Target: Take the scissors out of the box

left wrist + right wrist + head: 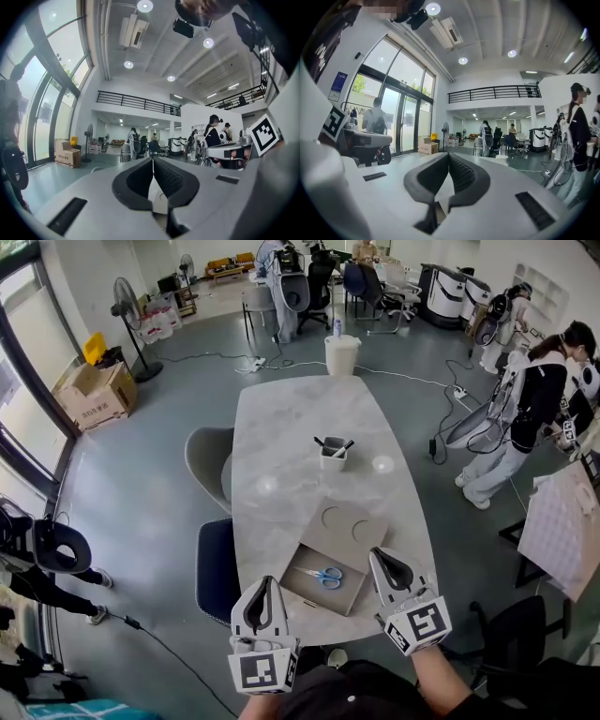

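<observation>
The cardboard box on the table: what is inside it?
Blue-handled scissors lie on the floor of the open box. Nothing else shows inside; the spot under the scissors is covered.

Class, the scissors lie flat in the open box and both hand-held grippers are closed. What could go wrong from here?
The left hand-held gripper and right hand-held gripper are both shut; unless one opens first, it may just shove the scissors.
The scissors lie flat, so jaws could snag the box wall instead.
The box sits near the table edge; a push might slide it off.
</observation>
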Action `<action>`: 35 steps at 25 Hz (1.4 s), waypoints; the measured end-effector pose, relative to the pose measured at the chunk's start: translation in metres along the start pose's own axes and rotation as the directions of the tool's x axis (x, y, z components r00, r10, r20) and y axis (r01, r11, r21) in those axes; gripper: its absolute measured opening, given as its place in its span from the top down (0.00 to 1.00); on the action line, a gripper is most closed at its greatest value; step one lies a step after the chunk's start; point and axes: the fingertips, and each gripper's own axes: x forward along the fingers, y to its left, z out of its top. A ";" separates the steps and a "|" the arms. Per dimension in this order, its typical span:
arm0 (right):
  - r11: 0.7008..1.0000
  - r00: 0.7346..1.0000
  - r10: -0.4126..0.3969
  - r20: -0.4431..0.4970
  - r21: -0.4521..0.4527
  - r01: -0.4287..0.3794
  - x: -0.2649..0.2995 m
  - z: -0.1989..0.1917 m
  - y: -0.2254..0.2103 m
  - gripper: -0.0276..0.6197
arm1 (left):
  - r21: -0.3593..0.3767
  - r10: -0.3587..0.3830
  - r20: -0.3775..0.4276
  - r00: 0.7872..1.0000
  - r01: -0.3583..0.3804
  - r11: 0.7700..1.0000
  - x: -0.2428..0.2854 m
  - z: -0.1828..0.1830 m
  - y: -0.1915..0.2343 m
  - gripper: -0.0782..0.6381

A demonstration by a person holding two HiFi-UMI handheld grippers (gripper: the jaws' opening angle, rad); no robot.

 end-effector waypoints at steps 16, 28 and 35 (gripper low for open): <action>0.990 0.948 0.143 -0.285 0.028 -0.141 0.039 -0.093 0.026 0.90 | -0.086 -0.035 -0.157 0.987 0.021 0.996 0.022 -0.064 0.006 0.87; 0.942 0.781 0.286 -0.556 0.014 -0.336 0.061 -0.209 0.050 0.78 | -0.135 -0.053 -0.269 0.962 0.017 0.991 0.047 -0.132 0.009 0.87; 0.851 0.566 0.274 -0.777 -0.078 -0.519 0.057 -0.277 0.060 0.78 | -0.154 -0.059 -0.321 0.945 0.009 0.988 0.055 -0.164 0.013 0.87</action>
